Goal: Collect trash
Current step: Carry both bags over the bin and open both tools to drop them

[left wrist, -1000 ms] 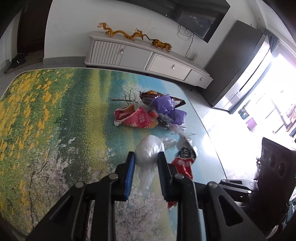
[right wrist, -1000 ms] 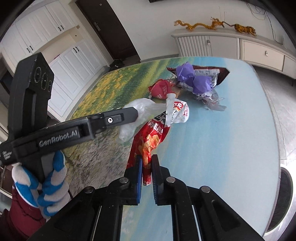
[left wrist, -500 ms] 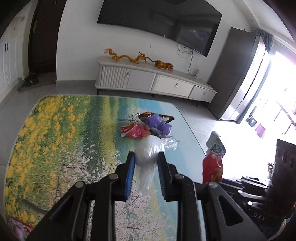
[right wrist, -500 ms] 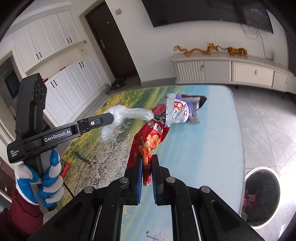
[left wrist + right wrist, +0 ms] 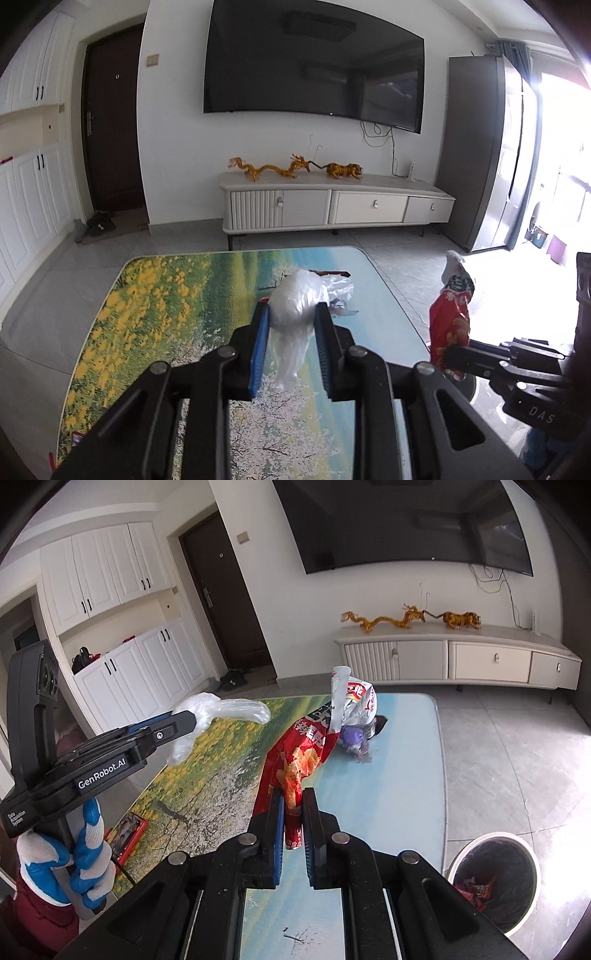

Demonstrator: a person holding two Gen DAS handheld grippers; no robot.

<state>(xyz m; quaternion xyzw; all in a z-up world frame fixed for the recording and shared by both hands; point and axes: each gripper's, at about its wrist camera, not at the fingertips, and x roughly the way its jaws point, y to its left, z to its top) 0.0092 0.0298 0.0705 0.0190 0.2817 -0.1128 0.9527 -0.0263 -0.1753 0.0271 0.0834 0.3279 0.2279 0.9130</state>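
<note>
Right wrist view: right tool (image 5: 292, 805) clamped on red snack bag (image 5: 295, 755), hanging above the worktop (image 5: 399, 775). Bin (image 5: 493, 880) on floor, right. Left tool (image 5: 291, 325) pinches clear plastic bag (image 5: 295, 306) aloft. Purple wrapper (image 5: 352, 736) lies on worktop's far end. TV cabinet (image 5: 332, 203) beyond.

A crumpled clear plastic bag (image 5: 295, 310) sits at the centre of the left wrist view, bunched into a ball with a limp tail hanging below it, clear of the table. A red chip packet (image 5: 295, 760) (silver inner lining showing at its torn top) stands nearly upright in the middle of the right wrist view. Behind it, purple wrappers (image 5: 354, 738) lie on the tabletop. A round bin (image 5: 495, 878) at lower right holds more wrappers.
</note>
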